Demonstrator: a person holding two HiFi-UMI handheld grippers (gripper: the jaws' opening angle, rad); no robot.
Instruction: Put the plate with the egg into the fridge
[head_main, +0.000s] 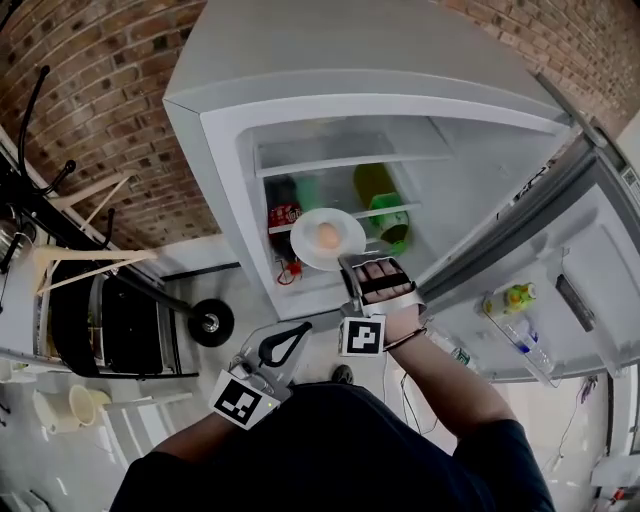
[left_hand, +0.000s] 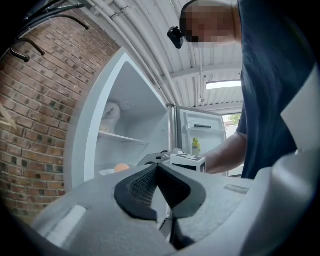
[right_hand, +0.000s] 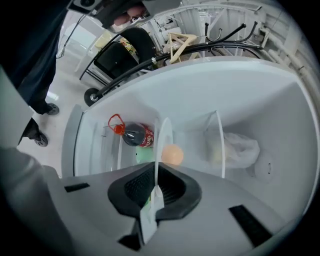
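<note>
One pale, rounded egg (head_main: 327, 236) sits on a thin, glossy white round plate (head_main: 304, 248), up in the air at the mouth of the open white fridge (head_main: 420, 60). Right hand-held gripper (head_main: 350, 268) pinches the plate's near rim, jaws nearly together. Left hand-held gripper (head_main: 285, 345) hangs low and well back, jaws closed, empty.

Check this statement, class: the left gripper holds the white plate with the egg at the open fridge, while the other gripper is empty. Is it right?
Wrong on one point: the right gripper holds the plate, jaws shut on its rim, as the right gripper view shows. The egg lies on it at the open fridge, and the left gripper is empty.
</note>
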